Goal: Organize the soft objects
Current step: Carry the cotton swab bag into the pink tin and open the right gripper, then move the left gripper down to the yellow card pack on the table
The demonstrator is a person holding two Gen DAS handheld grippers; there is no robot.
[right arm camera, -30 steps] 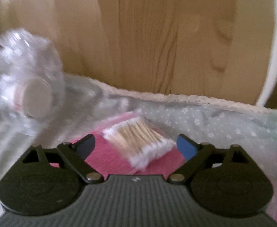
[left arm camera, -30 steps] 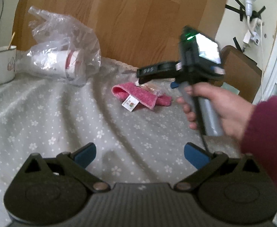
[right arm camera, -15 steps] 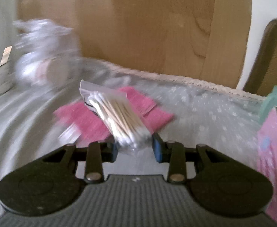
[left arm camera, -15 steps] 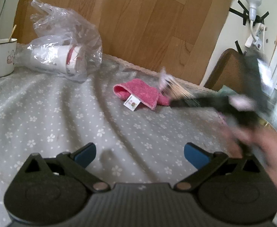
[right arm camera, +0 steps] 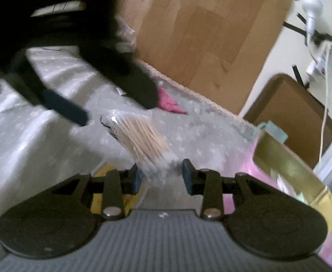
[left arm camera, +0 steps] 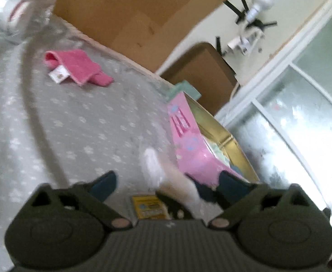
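Observation:
My right gripper point(right arm camera: 159, 176) is shut on a clear bag of cotton swabs point(right arm camera: 141, 139) and holds it above the grey flowered cloth, left of the pink box point(right arm camera: 260, 174). In the left wrist view the swab bag point(left arm camera: 166, 174) shows blurred between my left gripper's fingers. My left gripper point(left arm camera: 166, 182) is open and empty. It also shows in the right wrist view point(right arm camera: 64, 107) as a dark blur at upper left. A pink folded towel point(left arm camera: 75, 69) with a white tag lies on the cloth at the back.
A pink box with gold lining point(left arm camera: 188, 140) stands at the table's right edge, with items inside. A yellow packet point(left arm camera: 149, 206) lies near the front. A crumpled clear plastic bag point(left arm camera: 14, 11) sits at back left. A wooden board point(left arm camera: 143, 11) stands behind.
My right gripper closed on the swab bag, lifted it off the pink towel and carried it right toward the pink box. My left gripper swung right and tilted.

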